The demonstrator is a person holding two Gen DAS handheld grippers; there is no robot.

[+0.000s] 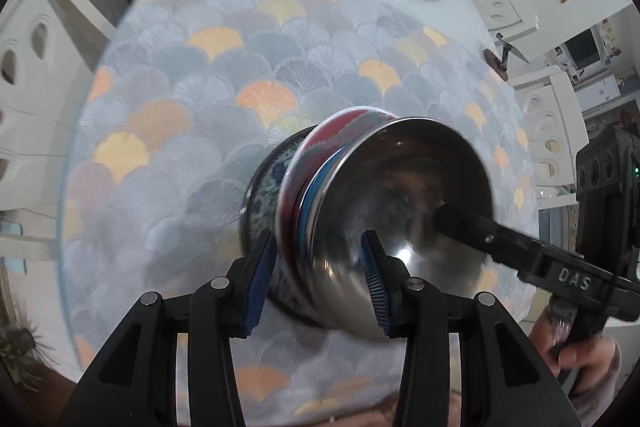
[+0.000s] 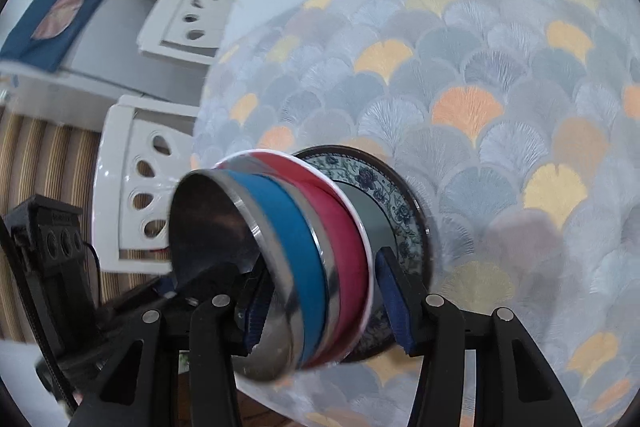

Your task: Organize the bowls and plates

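Stacking looks mostly done: steel bowl [image 1: 400, 211] nested in blue bowl [image 2: 296, 239], red bowl [image 2: 344, 219] and patterned plate [image 2: 394, 203], both grippers' fingers [image 1: 374, 277] grasping the stack at 6 o'clock above the bench [image 1: 200, 99], set-down left.

Even, soft indoor light — glare on the steel bowl [image 1: 404, 211], motion blur throughout, fisheye bending at the edges.

Between your left gripper's [image 1: 318, 279] fingers you have one stack of four dishes: one steel bowl [image 1: 400, 195] nearest the right pad, one blue bowl [image 2: 292, 247] behind it, one red bowl [image 2: 344, 227], and one blue-patterned plate [image 2: 384, 187] farthest out. Your second gripper [image 2: 326, 301] makes two. Beyond the stack you can count three white chairs [image 2: 132, 203].
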